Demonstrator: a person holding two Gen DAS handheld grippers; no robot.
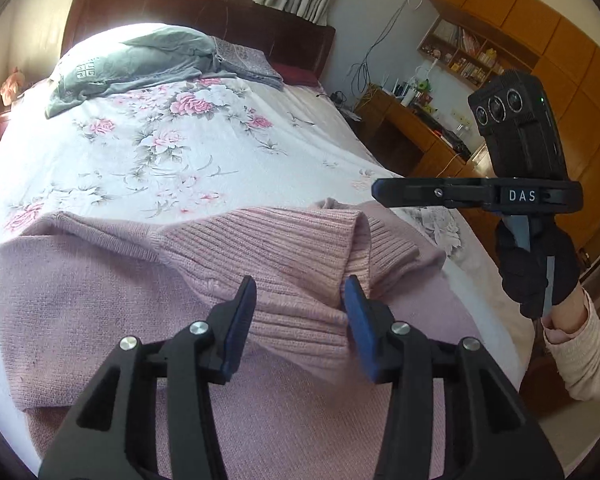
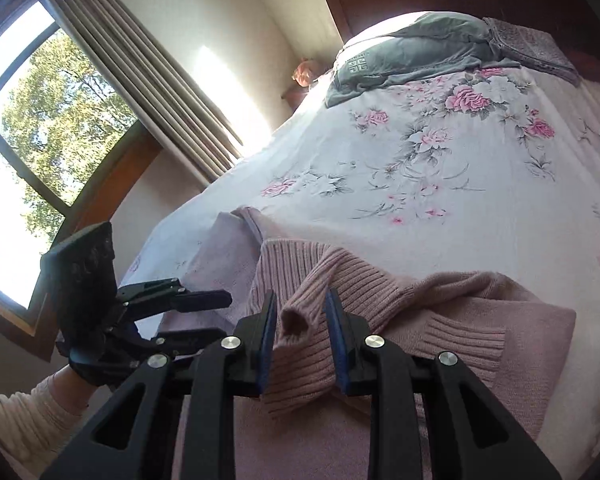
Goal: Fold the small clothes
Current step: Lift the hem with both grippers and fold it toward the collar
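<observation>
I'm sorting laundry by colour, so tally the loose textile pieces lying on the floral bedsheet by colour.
Pink ribbed knit sweater: 1
Grey-green garment with a white square logo: 1
Grey-purple folded cloth beside it: 1
Total: 3

White letters "DAS" stand on the black band of the right tongs (image 1: pixel 384 192). Far beyond the tongs, the grey pillow (image 1: pixel 140 64) bears a pale square emblem, unreadable.
</observation>
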